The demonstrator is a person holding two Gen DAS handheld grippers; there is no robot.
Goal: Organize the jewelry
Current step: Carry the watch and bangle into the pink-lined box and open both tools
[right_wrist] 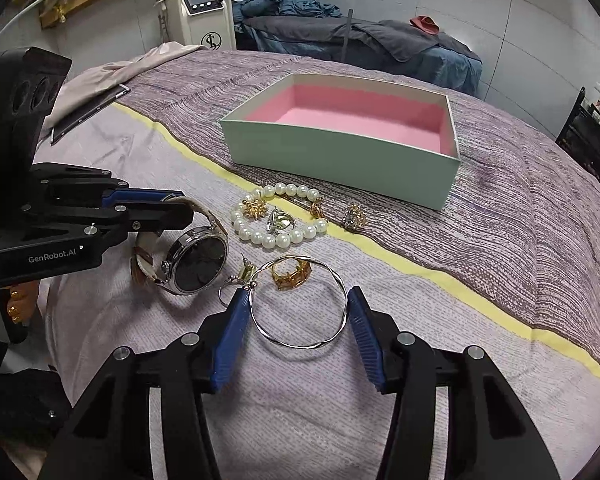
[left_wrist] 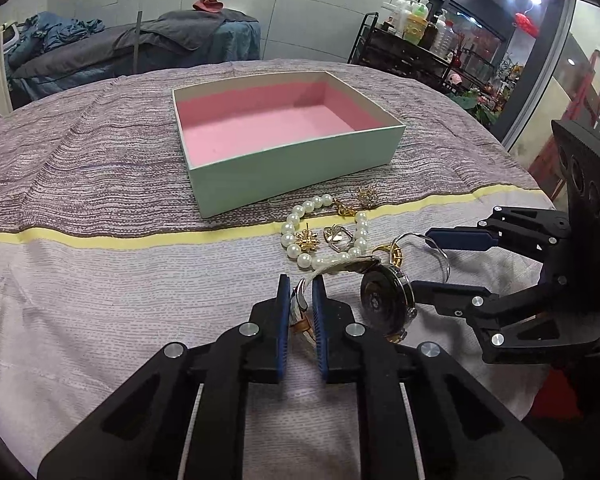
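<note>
A pale green box [left_wrist: 296, 168] [right_wrist: 340, 156] with a pink lining stands open and empty on the cloth. In front of it lie a pearl bracelet [left_wrist: 324, 232] [right_wrist: 278, 216], small gold and silver pieces, a gold ring [right_wrist: 291, 274], a thin silver bangle [right_wrist: 300, 304] and a wristwatch [left_wrist: 386, 300] [right_wrist: 198, 262]. My left gripper [left_wrist: 301, 292] [right_wrist: 172, 204] is shut on the watch's strap. My right gripper [right_wrist: 298, 308] [left_wrist: 424, 258] is open, with one finger on each side of the bangle.
A striped purple cloth with a yellow band [left_wrist: 140, 236] covers the round table. A tablet [right_wrist: 88, 110] lies at its far left edge. Beyond the table are a treatment bed [right_wrist: 360, 40], a white machine [right_wrist: 198, 4] and a black shelf of bottles [left_wrist: 416, 40].
</note>
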